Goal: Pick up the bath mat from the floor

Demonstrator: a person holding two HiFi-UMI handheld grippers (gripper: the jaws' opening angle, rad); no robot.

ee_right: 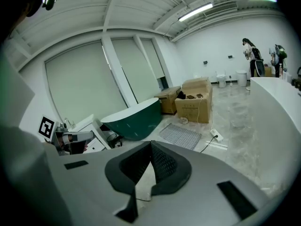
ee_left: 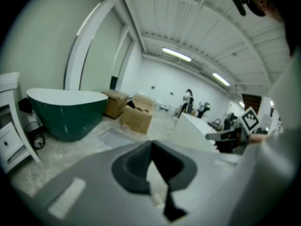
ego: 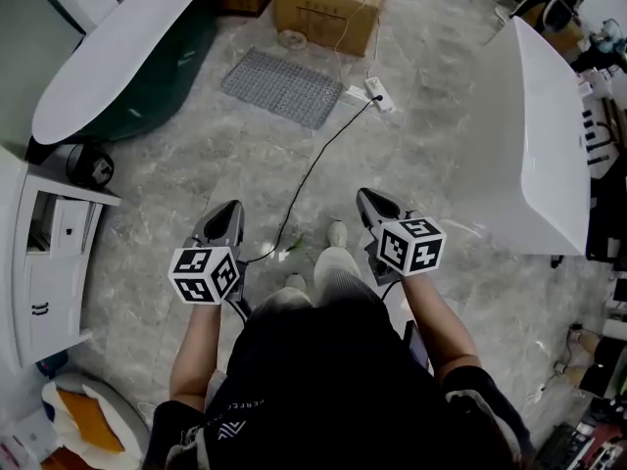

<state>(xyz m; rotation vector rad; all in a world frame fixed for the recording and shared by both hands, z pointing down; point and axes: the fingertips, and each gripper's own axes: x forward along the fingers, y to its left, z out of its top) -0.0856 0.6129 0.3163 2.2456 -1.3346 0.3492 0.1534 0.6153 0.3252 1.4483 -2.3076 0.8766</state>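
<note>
The grey studded bath mat lies flat on the marble floor, well ahead of both grippers; it also shows as a bath mat in the right gripper view and a faint mat in the left gripper view. My left gripper hovers at waist height with its jaws shut and nothing between them. My right gripper is held level with it, jaws shut and empty too. Both point forward toward the mat.
A green bathtub stands at the left beside a white cabinet. Cardboard boxes sit behind the mat. A black cable runs from a power strip toward my feet. A white tub stands at the right.
</note>
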